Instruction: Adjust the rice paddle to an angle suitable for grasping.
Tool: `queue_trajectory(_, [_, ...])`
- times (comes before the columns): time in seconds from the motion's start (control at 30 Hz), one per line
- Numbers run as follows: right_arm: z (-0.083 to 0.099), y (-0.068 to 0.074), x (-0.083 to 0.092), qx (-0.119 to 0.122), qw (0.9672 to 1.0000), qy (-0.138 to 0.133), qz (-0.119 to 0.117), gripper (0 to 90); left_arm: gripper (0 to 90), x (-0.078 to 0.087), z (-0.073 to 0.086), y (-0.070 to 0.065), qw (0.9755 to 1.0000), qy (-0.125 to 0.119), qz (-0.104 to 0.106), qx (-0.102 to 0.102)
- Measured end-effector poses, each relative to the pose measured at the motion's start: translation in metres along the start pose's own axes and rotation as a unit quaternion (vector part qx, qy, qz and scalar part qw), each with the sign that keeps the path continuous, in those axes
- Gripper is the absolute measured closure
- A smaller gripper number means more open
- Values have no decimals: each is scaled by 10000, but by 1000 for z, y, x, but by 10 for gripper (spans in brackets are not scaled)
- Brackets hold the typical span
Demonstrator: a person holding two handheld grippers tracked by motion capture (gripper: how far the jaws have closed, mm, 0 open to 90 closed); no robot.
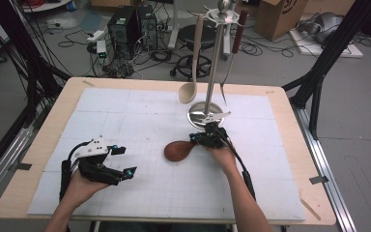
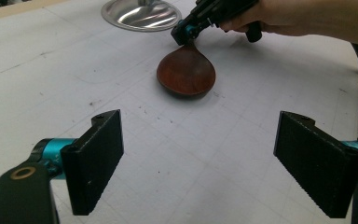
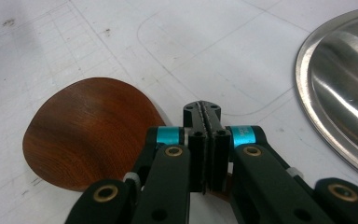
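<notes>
Your right gripper (image 1: 207,137) hides the spoon (image 1: 179,150) handle: in the high view you see the dark wooden bowl lying on the desk (image 1: 140,121) at about 8 o'clock from the gripper, with the handle gone under the black body and your hand. In the right gripper view the jaws stand pressed together over the spoon's (image 3: 86,133) neck, and a sliver of brown shows just below them; whether they clamp the handle or sit closed above it, you cannot tell from these pictures. The left gripper view gives the clearer side look: the right gripper's (image 2: 186,32) tip meets the spoon (image 2: 186,72) where bowl turns to handle.

Your left gripper (image 1: 121,162) rests near the desk's 7 o'clock corner, jaws wide apart with nothing between them.

The stand (image 1: 207,115) at 12 o'clock from the spoon is cut off at the top; a pale ladle (image 1: 191,77) and a red-handled tool (image 1: 232,58) hang from it. Writing on the cardboard box (image 1: 280,14) beyond is too small to read.
</notes>
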State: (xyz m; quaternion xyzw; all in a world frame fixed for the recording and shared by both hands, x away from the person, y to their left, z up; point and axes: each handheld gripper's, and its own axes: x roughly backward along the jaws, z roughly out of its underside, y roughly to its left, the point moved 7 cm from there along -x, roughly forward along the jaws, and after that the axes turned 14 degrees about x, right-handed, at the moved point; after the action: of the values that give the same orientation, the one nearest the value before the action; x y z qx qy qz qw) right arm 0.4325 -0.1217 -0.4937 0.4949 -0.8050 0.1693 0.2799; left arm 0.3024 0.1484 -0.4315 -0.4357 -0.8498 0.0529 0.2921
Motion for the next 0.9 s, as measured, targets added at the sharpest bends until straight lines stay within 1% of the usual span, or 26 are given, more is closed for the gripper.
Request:
queue_trajectory(0.1, [1,4,0,88,9998,93,-127,897,165,1,-1,0,10000,-30,4,17])
queue_trajectory(0.13, [2,6,-1,84,9997,162,-166,897,165,1,-1,0,10000,-36,0,8])
queue_trajectory(0.17, [2,6,-1,142,9995,205,-170,897,165,1,-1,0,10000,-26,-7,-3])
queue_trajectory(0.2, [3,9,-2,186,9992,272,-206,897,165,1,-1,0,10000,-35,-6,4])
queue_trajectory(0.3, [3,17,-4,226,9987,344,-308,897,165,2,-1,1,10000,-39,-15,8])
queue_trajectory(0.33, [2,19,-5,274,9985,354,-307,897,165,2,-1,1,10000,-40,-14,9])
queue_trajectory(0.43, [-1,24,-3,322,9983,335,-348,897,165,2,-1,1,10000,-28,-11,6])
queue_trajectory(0.7, [-3,36,-7,481,9968,448,-449,897,165,2,-1,1,10000,-35,-29,-5])
queue_trajectory(0.9, [-7,48,-11,576,9955,411,-629,897,165,2,-1,1,10000,-26,-19,-6])
